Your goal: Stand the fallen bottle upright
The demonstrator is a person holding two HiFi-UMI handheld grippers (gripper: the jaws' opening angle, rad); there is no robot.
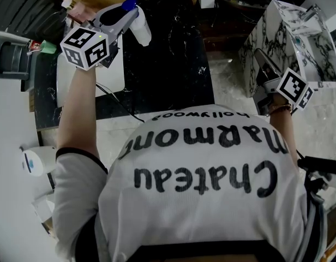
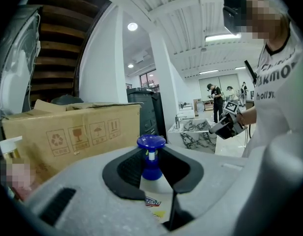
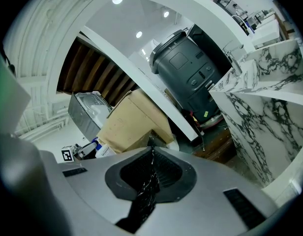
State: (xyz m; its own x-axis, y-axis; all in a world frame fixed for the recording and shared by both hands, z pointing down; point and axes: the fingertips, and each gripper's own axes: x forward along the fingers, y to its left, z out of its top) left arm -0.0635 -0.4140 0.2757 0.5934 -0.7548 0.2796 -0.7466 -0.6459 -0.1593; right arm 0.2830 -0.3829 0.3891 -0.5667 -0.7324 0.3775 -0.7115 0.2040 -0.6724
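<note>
A white bottle (image 1: 142, 30) with a blue cap (image 1: 129, 4) is lifted above the black marble table (image 1: 168, 70), at the top left of the head view. My left gripper (image 1: 127, 16) is shut on it. In the left gripper view the bottle (image 2: 151, 157) sits between the jaws of the left gripper (image 2: 154, 175), cap end farthest from the camera. My right gripper (image 1: 259, 56) hangs at the right, beside the white marble sink unit (image 1: 291, 31), far from the bottle. The jaws of the right gripper (image 3: 151, 170) meet with nothing between them.
A cardboard box (image 2: 73, 132) stands beyond the bottle. A white slab (image 1: 111, 76) and a thin cable (image 1: 116, 103) lie on the table. A dark bin (image 3: 191, 77) stands behind the sink unit. A white device (image 1: 38, 160) sits at the left.
</note>
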